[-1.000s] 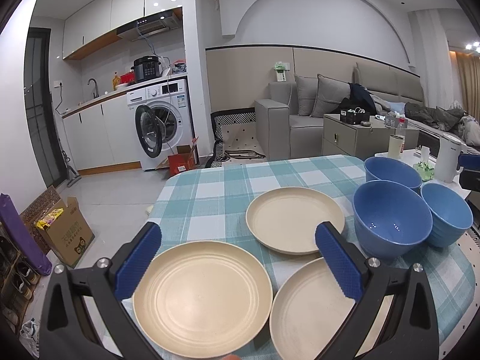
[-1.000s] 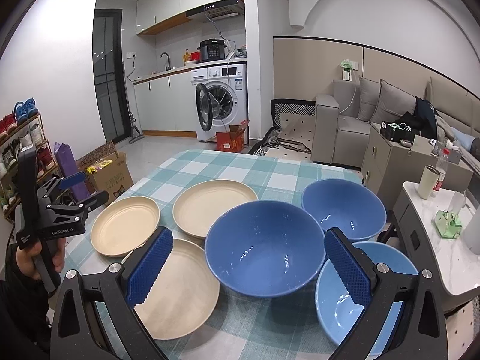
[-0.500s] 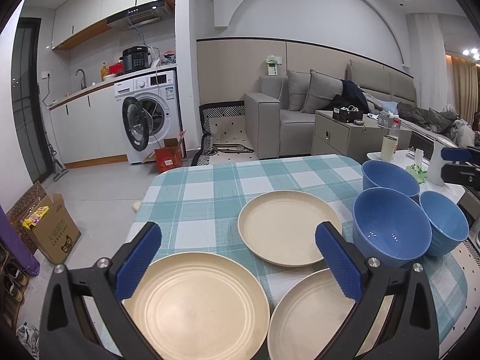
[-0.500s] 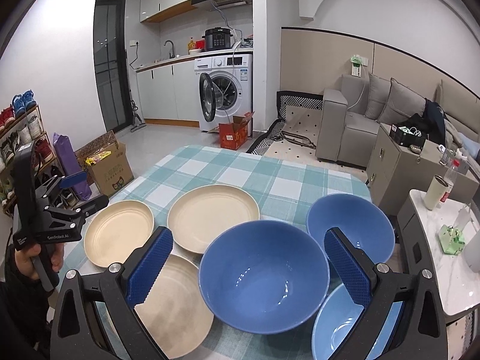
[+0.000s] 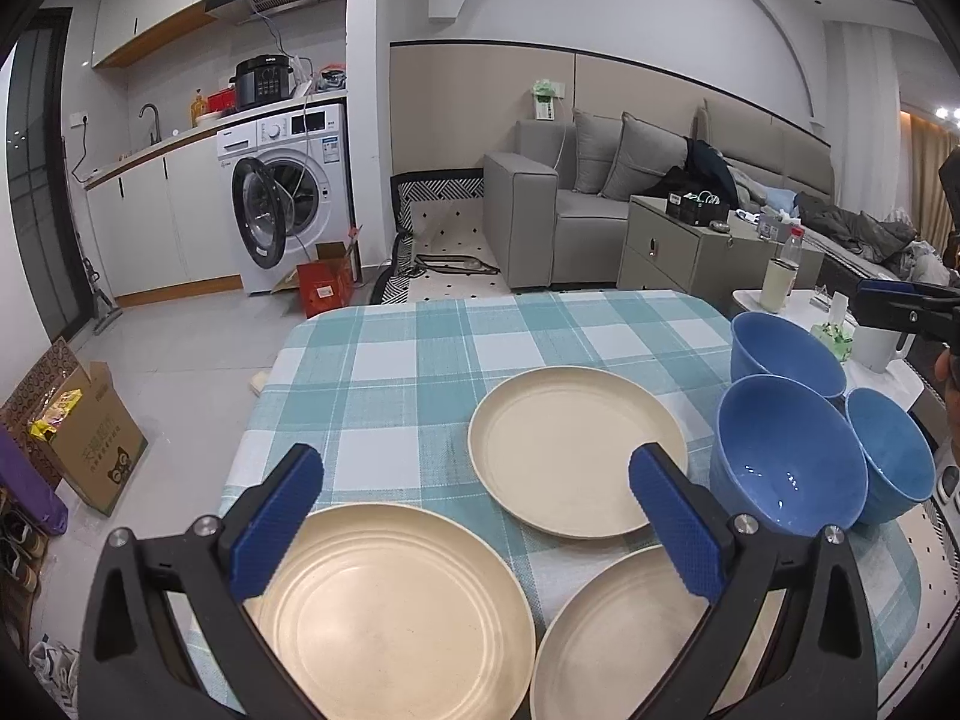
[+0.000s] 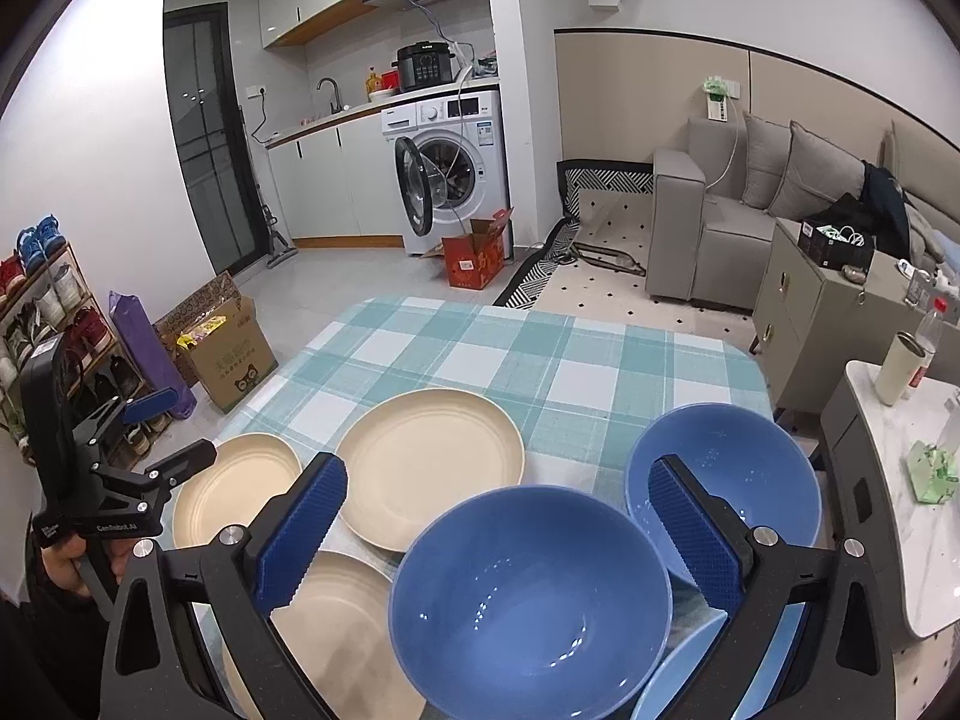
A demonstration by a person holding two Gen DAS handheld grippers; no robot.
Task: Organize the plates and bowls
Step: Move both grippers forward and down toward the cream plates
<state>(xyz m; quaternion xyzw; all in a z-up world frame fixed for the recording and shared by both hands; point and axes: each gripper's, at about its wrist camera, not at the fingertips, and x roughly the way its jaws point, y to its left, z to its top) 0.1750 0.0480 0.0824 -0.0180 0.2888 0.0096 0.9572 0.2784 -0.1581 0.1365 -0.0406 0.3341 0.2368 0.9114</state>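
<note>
While both tongs are held apart above the near edge of the table (image 5: 420, 348), nothing is gripped by either. Three cream plates and three blue bowls are laid on the checked cloth. In the left wrist view, the left tongs (image 5: 474, 525) are seen open over the near left plate (image 5: 390, 612), with the near right plate (image 5: 624, 642) just beside it and the far plate (image 5: 576, 450) behind them, toward the middle of the table. The bowls are grouped at the right edge: the front bowl (image 5: 786, 462), the back bowl (image 5: 780, 348) and the side bowl (image 5: 888, 450), standing close together. Only in this view are the right tongs seen from the side, at the right border of the picture, above the bowls.

In the right wrist view, the right tongs (image 6: 498, 534) are seen open over the front bowl (image 6: 528, 606), whose whole inside is shown. The side bowl is mostly hidden there behind the right finger. Only here is the hand (image 6: 66, 564) shown, gripping the handle of the left tongs (image 6: 174, 426) at the left edge of the table.
</note>
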